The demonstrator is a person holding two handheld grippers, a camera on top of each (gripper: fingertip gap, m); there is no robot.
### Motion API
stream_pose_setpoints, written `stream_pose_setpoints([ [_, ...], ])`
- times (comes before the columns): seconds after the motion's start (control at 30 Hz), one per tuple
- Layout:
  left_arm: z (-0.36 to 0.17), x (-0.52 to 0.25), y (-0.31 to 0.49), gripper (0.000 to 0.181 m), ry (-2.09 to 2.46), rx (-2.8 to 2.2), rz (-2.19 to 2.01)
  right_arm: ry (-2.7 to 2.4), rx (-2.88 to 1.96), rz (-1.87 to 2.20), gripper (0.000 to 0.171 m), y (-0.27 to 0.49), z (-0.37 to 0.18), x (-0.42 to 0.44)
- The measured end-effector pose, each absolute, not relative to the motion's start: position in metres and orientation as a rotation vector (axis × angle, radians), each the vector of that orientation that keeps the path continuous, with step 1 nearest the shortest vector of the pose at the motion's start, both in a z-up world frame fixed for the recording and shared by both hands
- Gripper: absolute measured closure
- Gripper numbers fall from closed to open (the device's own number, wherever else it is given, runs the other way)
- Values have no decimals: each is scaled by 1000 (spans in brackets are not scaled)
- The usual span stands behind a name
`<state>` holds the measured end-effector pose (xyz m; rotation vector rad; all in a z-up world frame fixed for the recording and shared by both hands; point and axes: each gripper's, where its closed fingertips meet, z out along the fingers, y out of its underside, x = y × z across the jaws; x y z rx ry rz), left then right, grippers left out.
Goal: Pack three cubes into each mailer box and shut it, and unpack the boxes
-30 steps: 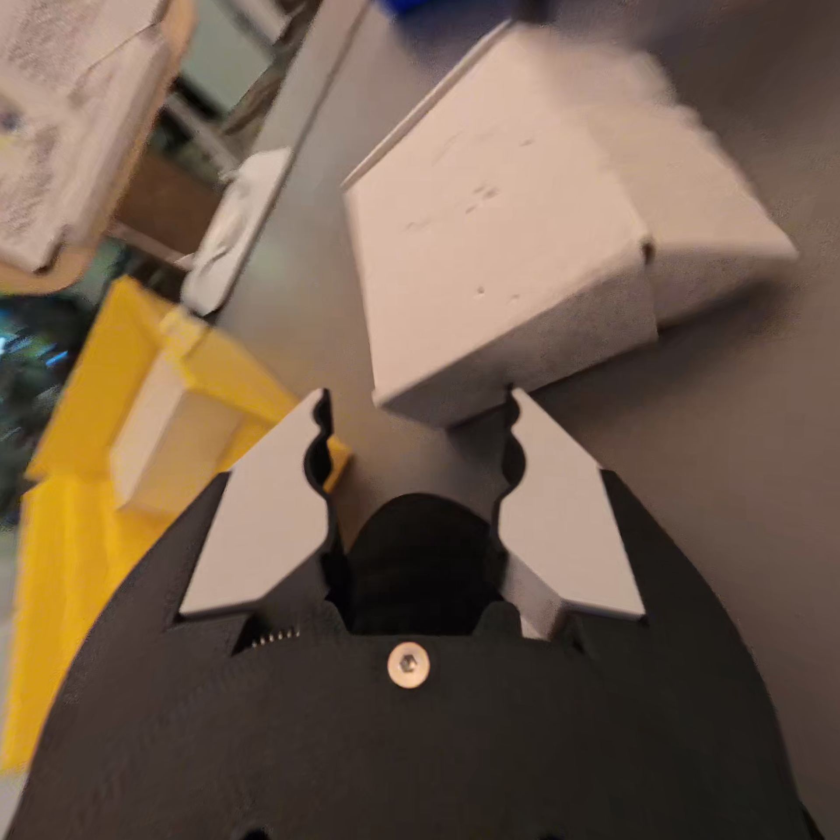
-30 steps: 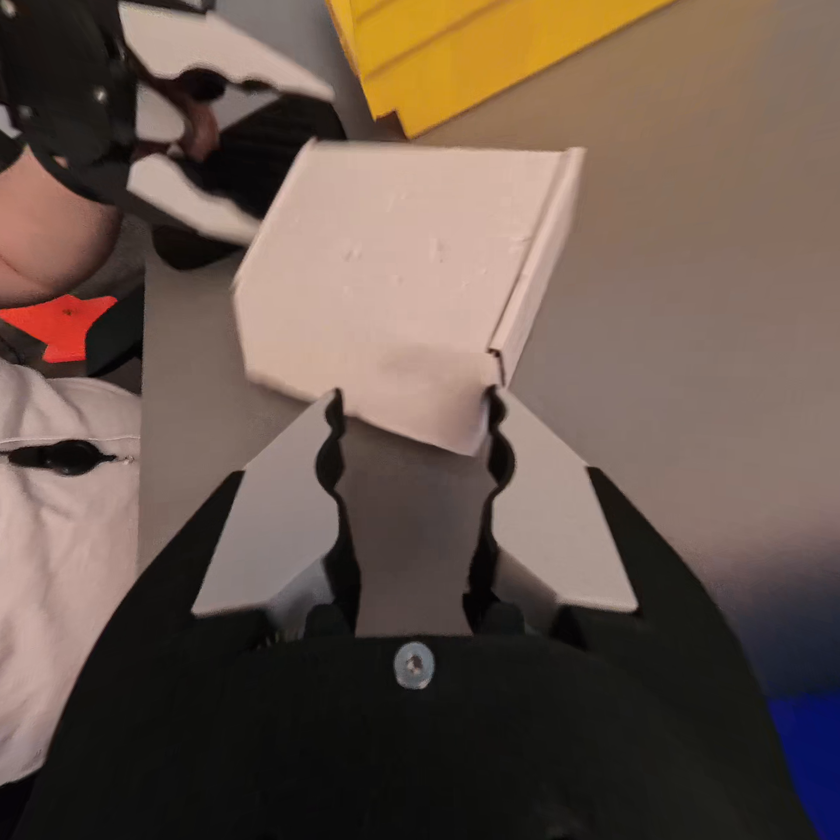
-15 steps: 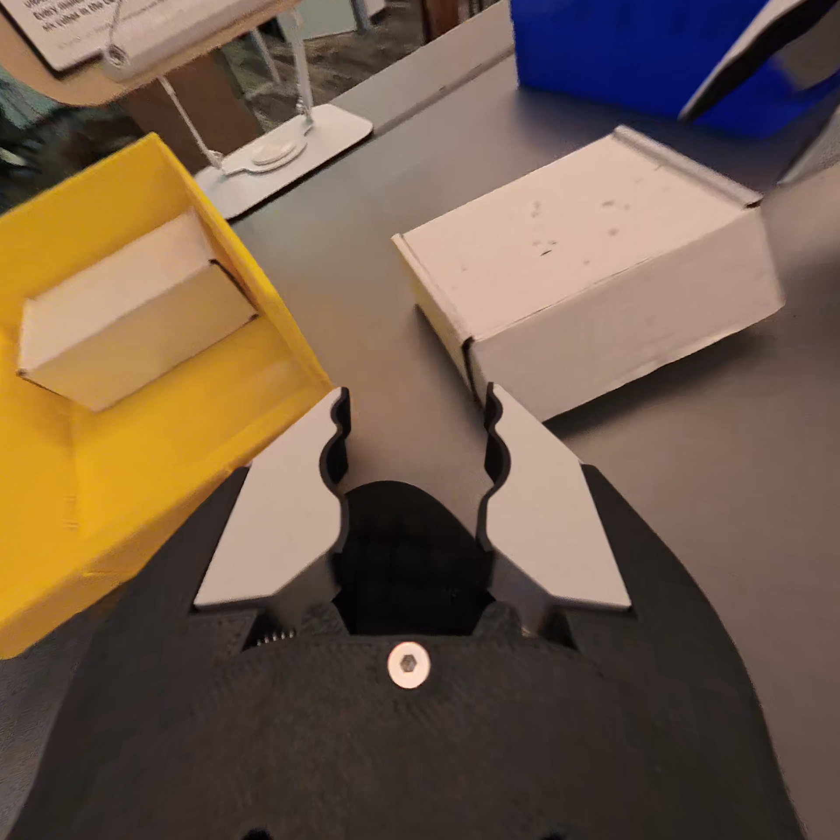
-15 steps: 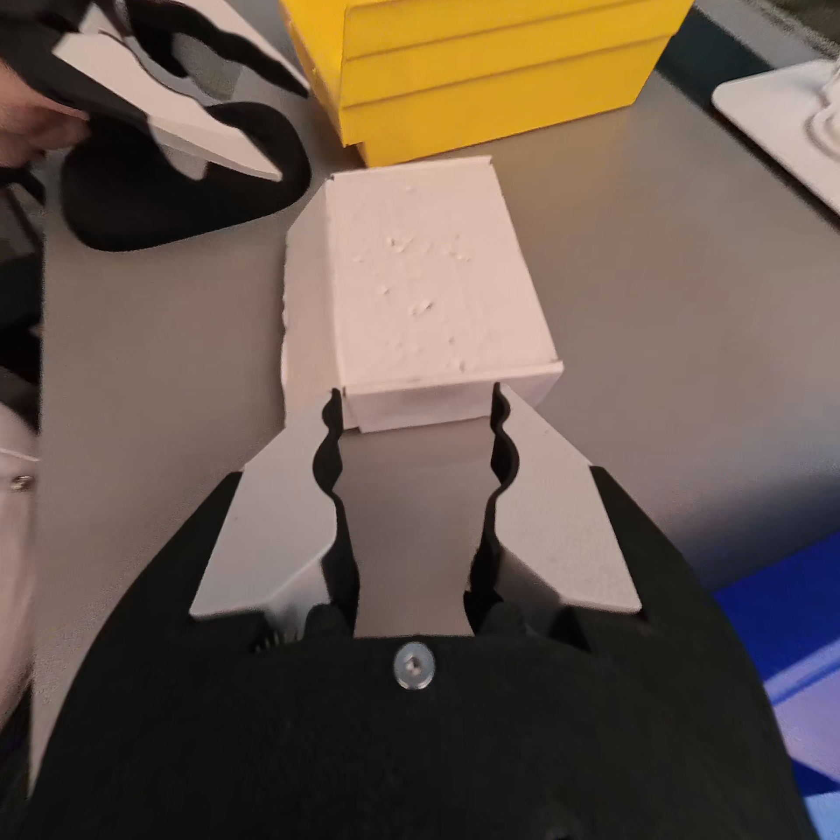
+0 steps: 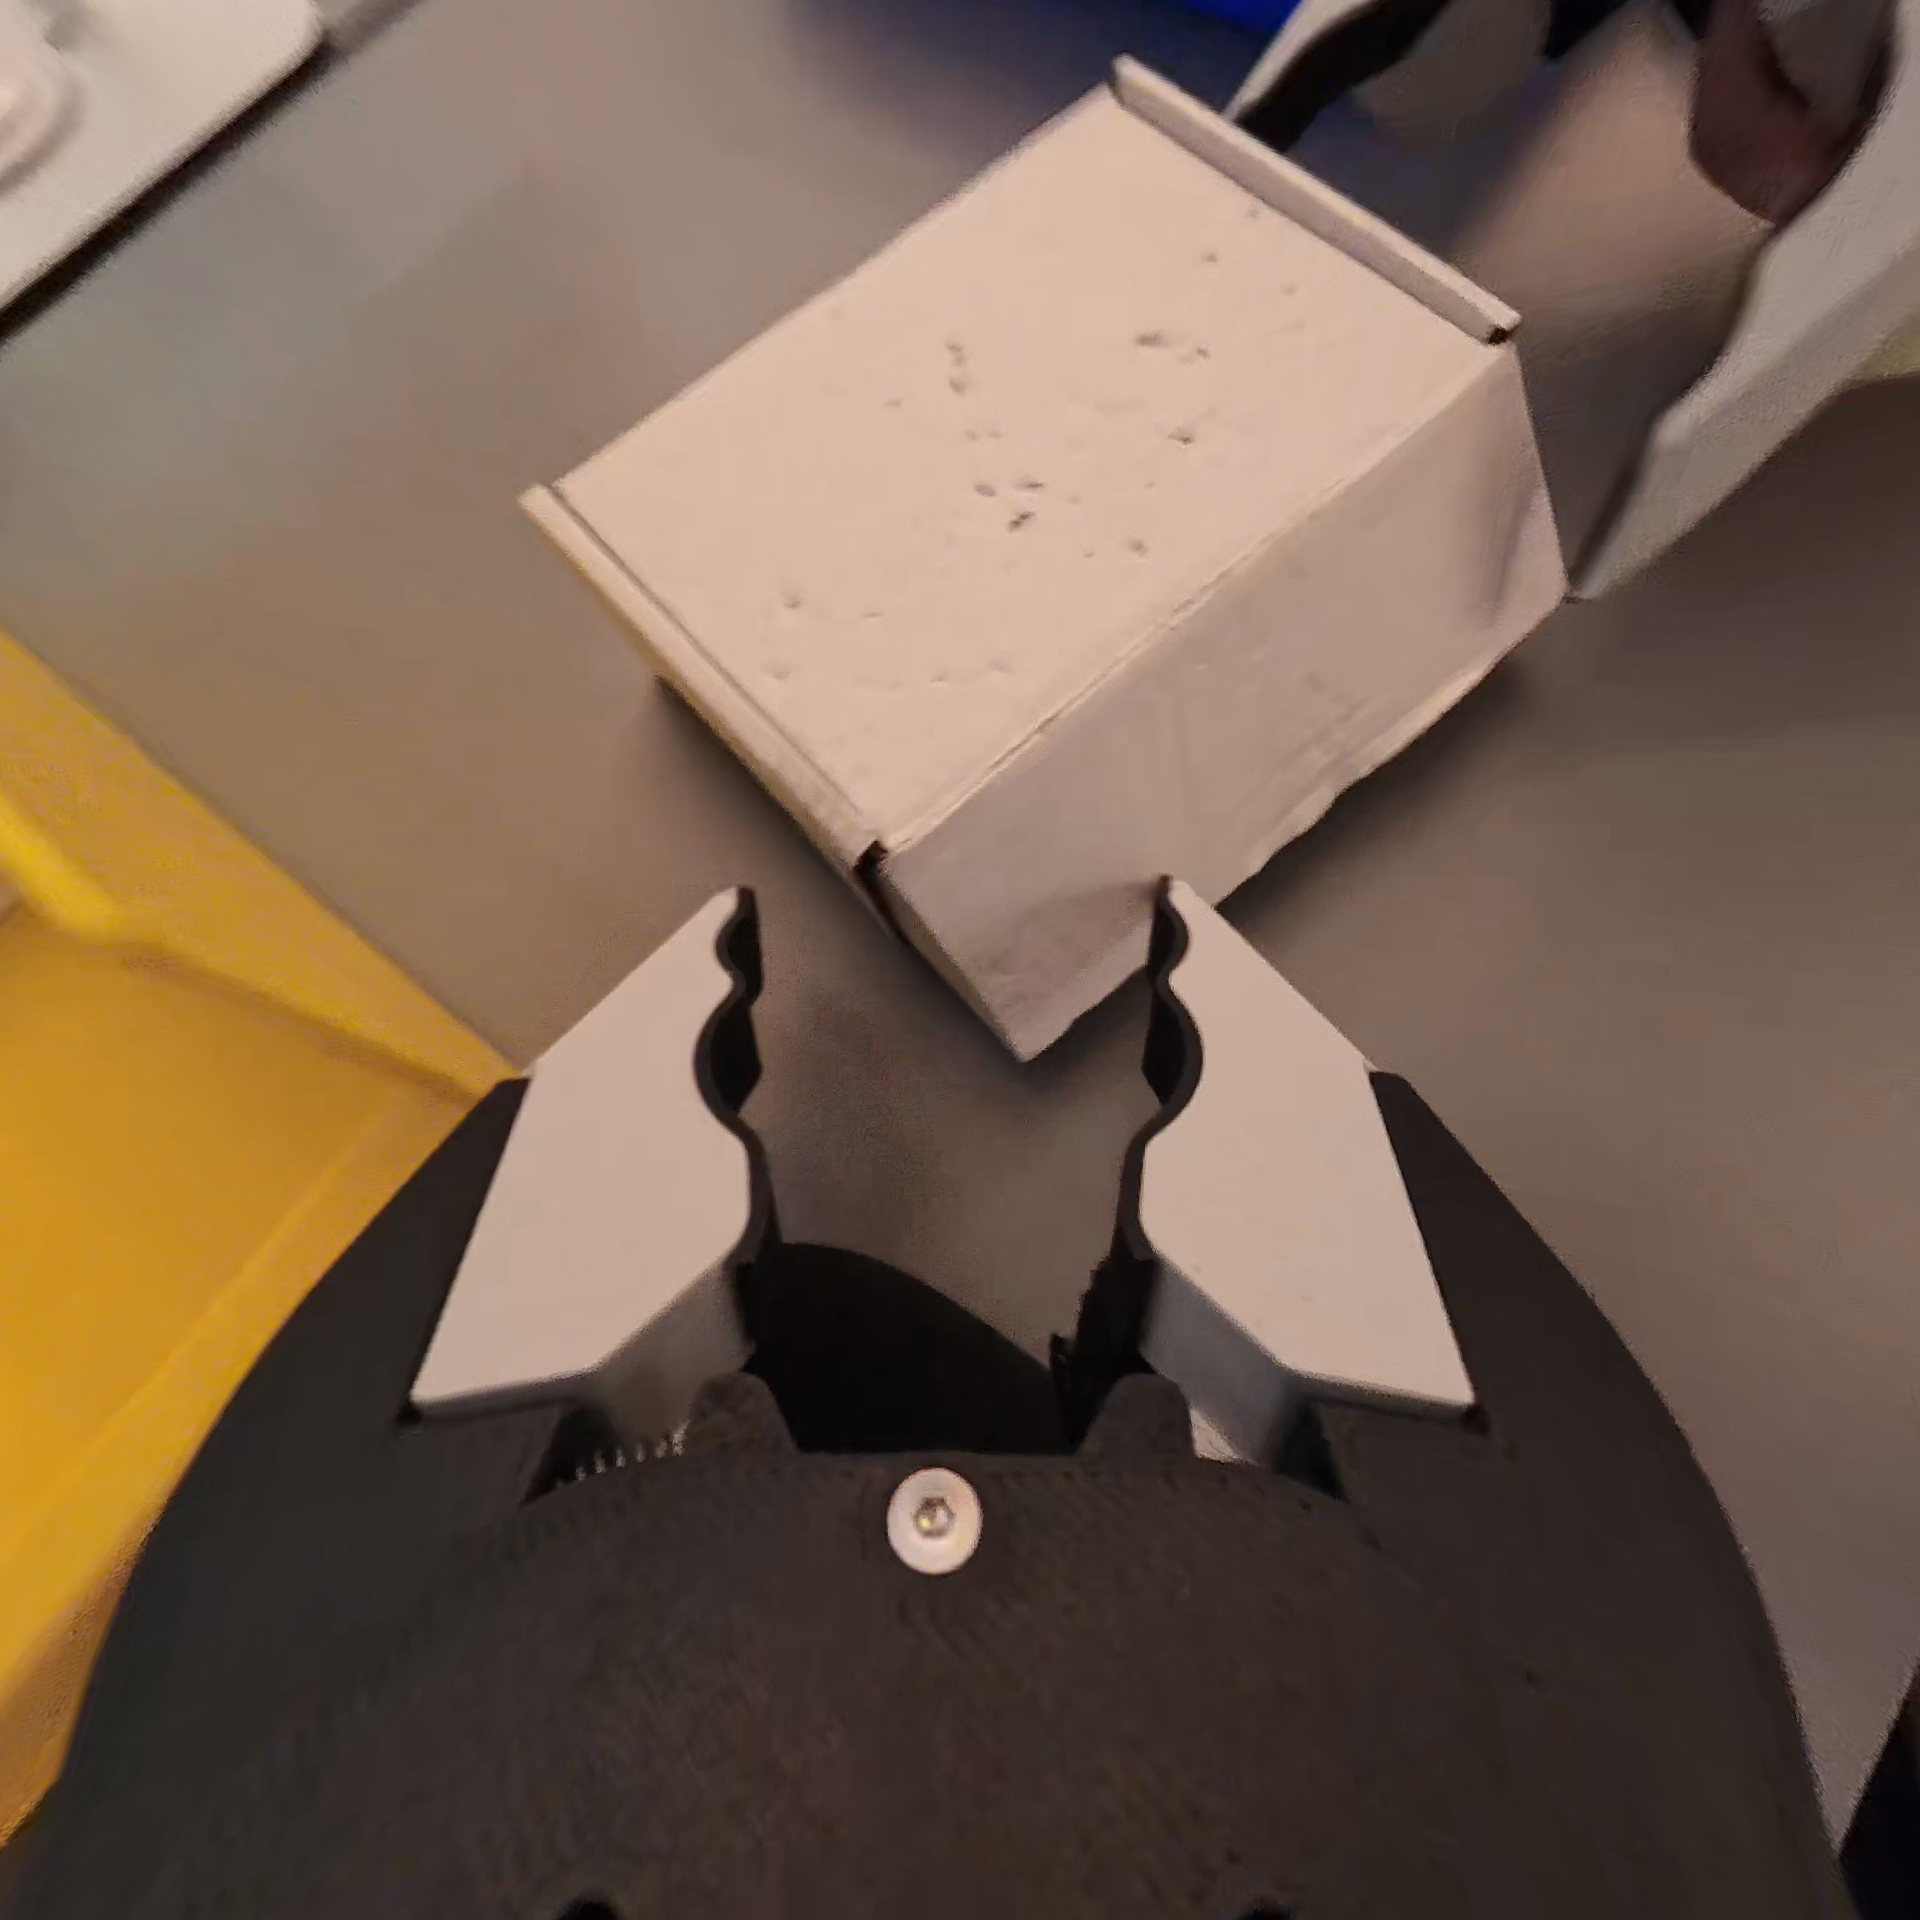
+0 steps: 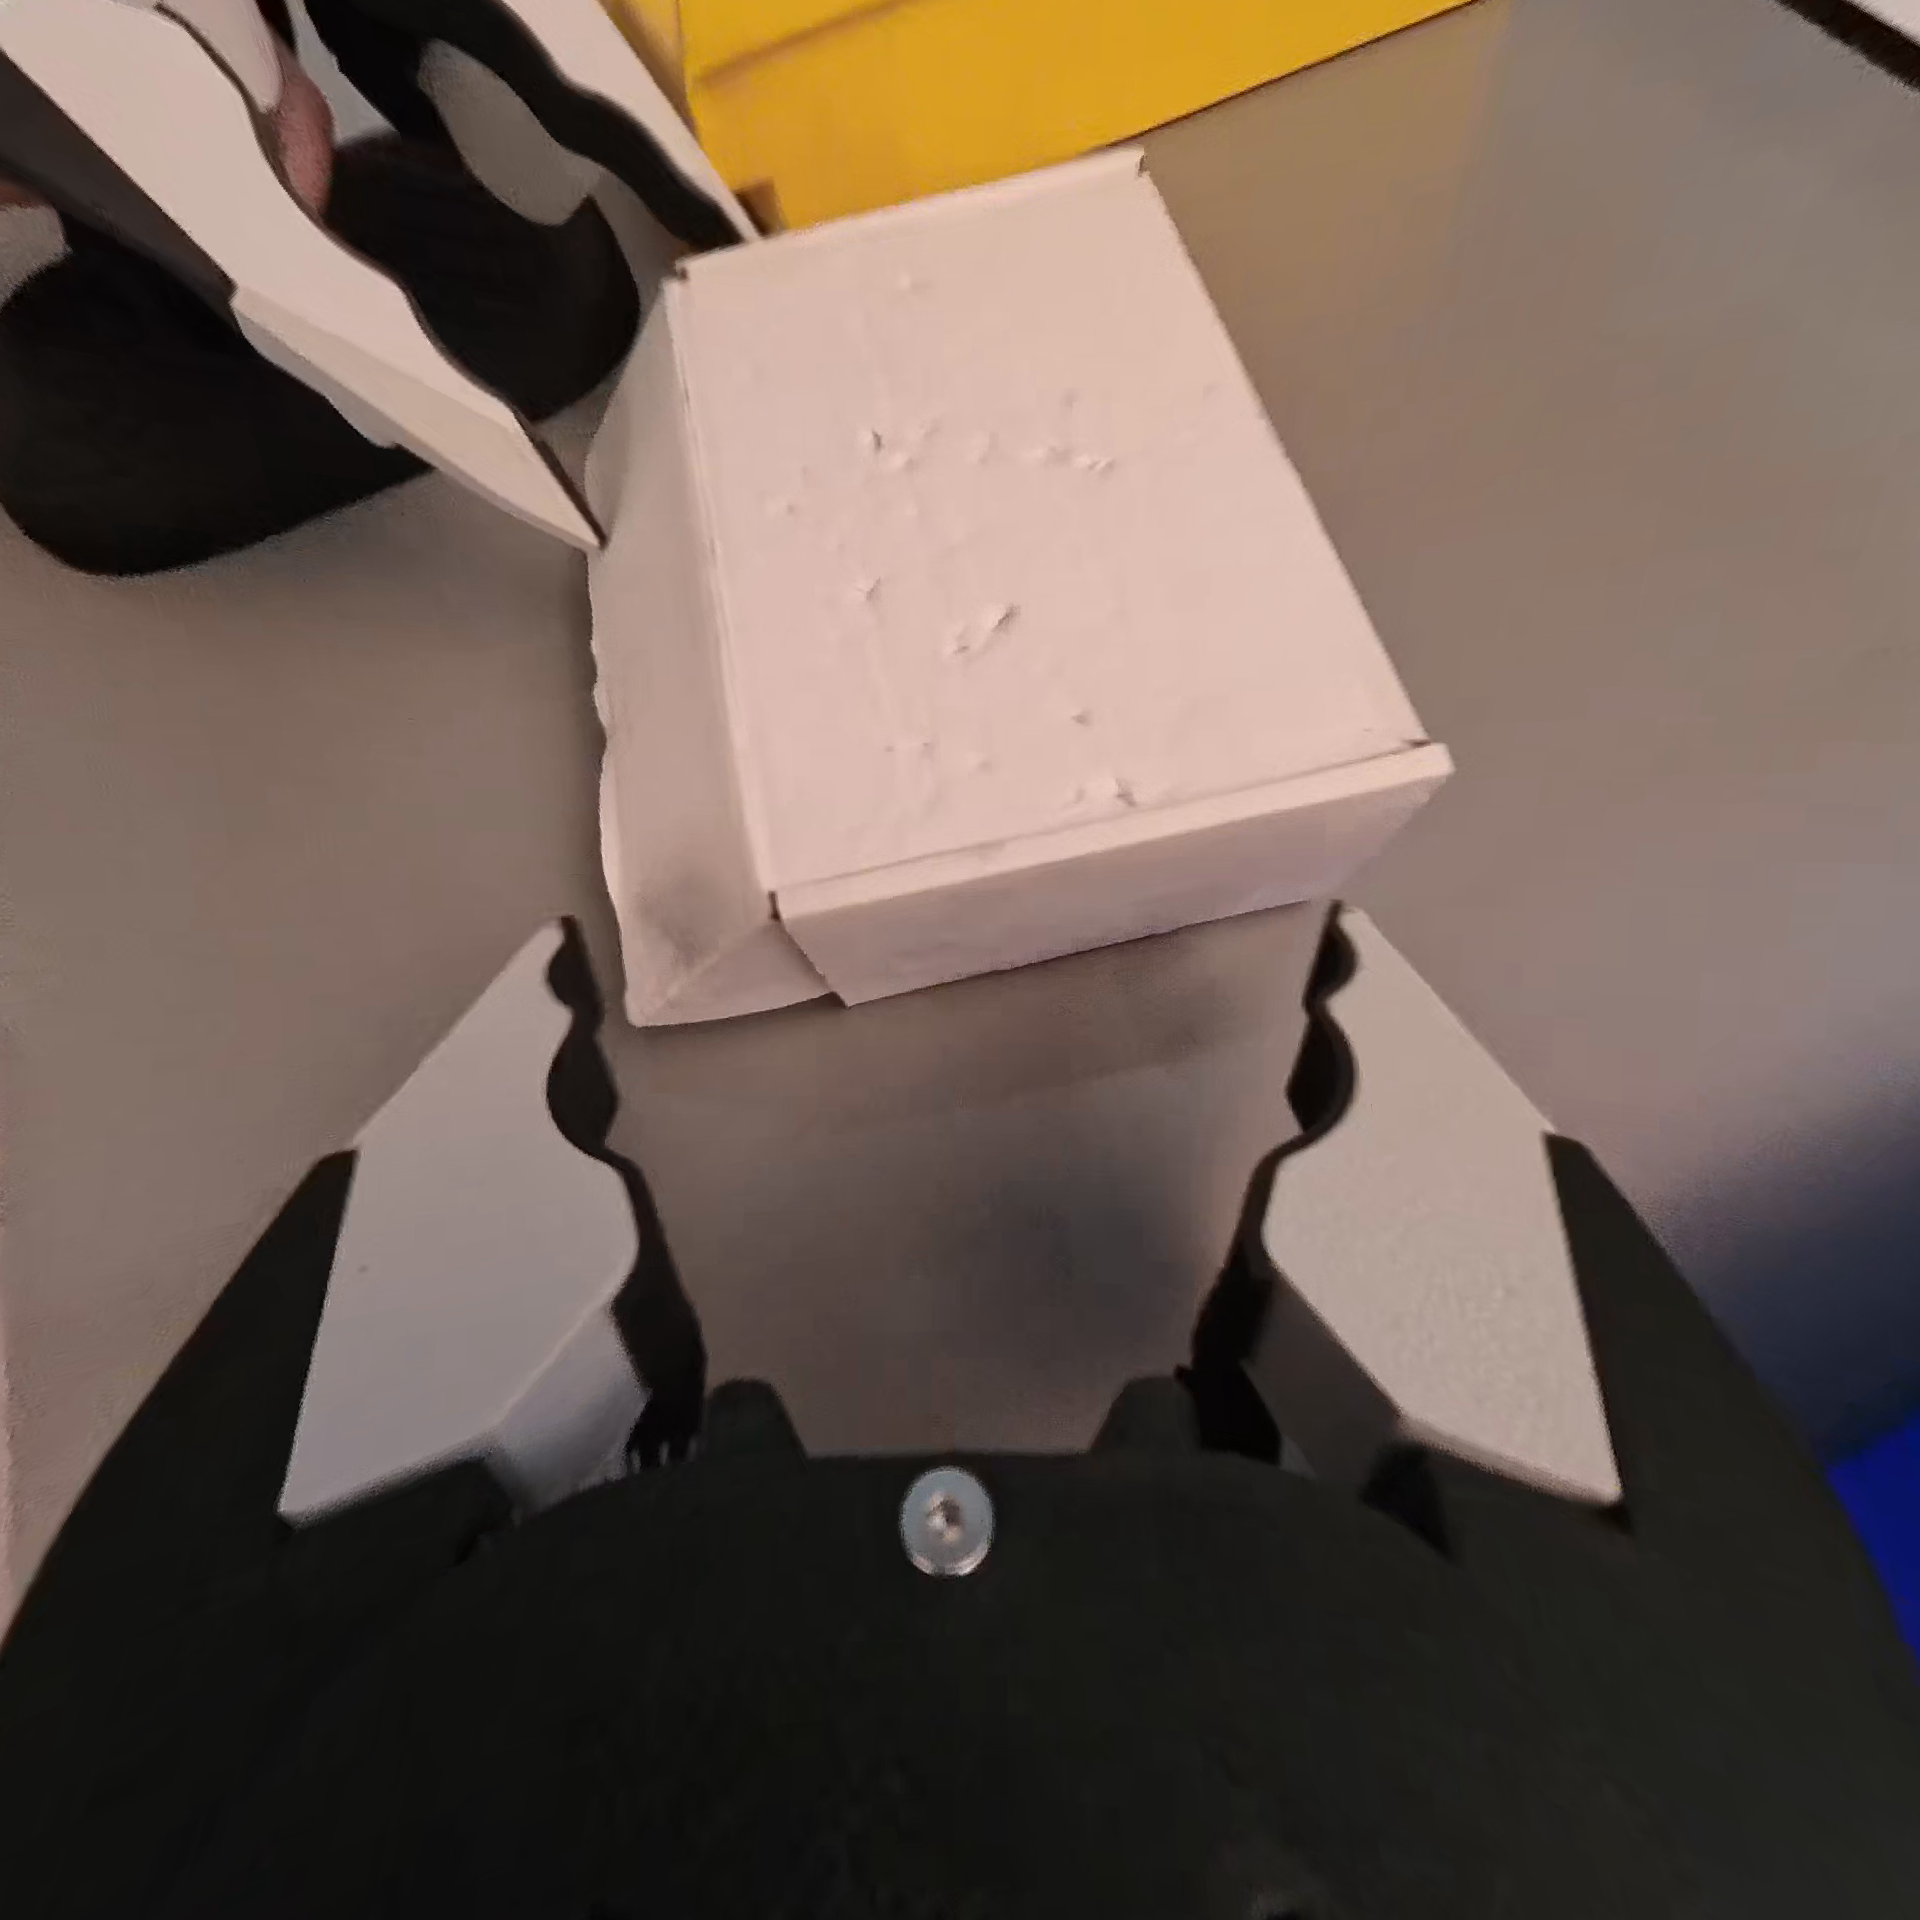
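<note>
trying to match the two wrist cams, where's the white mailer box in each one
Left wrist view: the white mailer box lies shut, upper centre, one corner between the open left hand-held gripper fingers.
Right wrist view: the box sits centre, just beyond the open right hand-held gripper.
Shared landmark: the yellow bin, lower left in the left view, top centre in the right.

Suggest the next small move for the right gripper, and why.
Probably ease the right gripper forward so its open jaws straddle the near end of the closed white mailer box. The box lies shut on the table just ahead of the fingertips, and the left gripper is open at its opposite corner.
</note>
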<state>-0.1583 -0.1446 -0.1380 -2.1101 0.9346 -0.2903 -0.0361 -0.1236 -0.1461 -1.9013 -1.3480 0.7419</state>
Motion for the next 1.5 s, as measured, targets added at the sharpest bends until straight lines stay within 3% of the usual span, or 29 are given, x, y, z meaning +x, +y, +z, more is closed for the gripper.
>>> stream_pose_setpoints([
  [0.03, -142, -154, -147, 115, 966, -2116, -320, -1363, -1907, 711, 49, -122, -151, -37],
  [0.07, -144, -150, -149, 123, 985, -2117, -356, -1394, -1911, 709, 57, -125, -155, -38],
  [0.3, -138, -138, -181, 131, 1000, -2070, -486, -1515, -1919, 670, 58, -153, -170, -30],
  [0.4, -128, -146, -187, 116, 968, -1989, -431, -1469, -1902, 756, 49, -161, -159, -26],
  [0.5, -119, -149, -187, 92, 934, -1931, -477, -1402, -1836, 834, 27, -150, -140, -27],
  [0.73, -128, -154, -175, 81, 1039, -1960, -409, -1385, -1827, 958, 28, -146, -136, -34],
  [0.83, -143, -146, -178, 82, 1134, -2008, -429, -1498, -1861, 834, 44, -149, -157, -29],
  [1.03, -124, -138, -184, 90, 1132, -1927, -451, -1408, -1940, 575, 45, -113, -153, -2],
  [1.1, -112, -145, -179, 90, 1117, -1885, -390, -1324, -1981, 532, 70, -100, -146, 8],
  [1.27, -94, -147, -173, 89, 1256, -1824, -316, -1363, -1931, 662, 69, -121, -138, -11],
  [1.37, -92, -133, -163, 97, 1412, -1813, -272, -1454, -1843, 674, 71, -129, -139, -23],
  [1.5, -96, -121, -142, 89, 1569, -1938, -199, -1483, -1847, 752, 70, -134, -144, -29],
])
